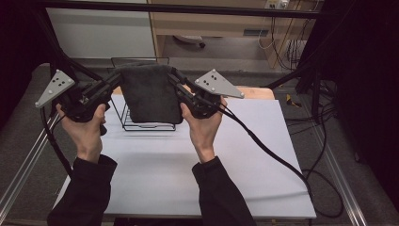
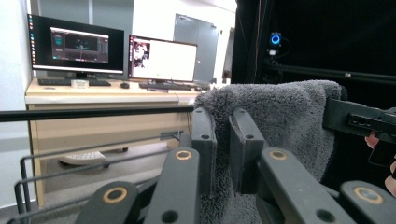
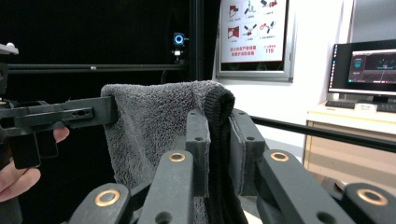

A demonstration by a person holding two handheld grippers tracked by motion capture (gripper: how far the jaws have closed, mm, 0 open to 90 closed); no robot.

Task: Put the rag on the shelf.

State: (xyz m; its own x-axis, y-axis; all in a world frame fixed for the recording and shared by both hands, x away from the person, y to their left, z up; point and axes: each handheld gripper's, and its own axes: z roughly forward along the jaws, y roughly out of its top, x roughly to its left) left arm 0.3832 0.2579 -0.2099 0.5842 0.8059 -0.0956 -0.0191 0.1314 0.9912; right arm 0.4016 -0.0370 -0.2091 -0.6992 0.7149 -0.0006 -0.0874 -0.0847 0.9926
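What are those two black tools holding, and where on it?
A dark grey terry towel, pinched at its top corners: left tool, right tool.

Dark grey towel (image 1: 149, 94), black wire rack (image 1: 141, 123), white table (image 1: 155, 169).

A white table (image 1: 155, 174) carried the things, its surface broad and mostly bare. A black wire rack (image 1: 141, 123) stood directly on it near the far edge, toward the far left corner, its thin upright frame rising above the tabletop. Along the far edge, toward the far right corner, a strip of light wood (image 1: 256, 92) showed beside the white surface. The near edge lay between the person's two sleeves.
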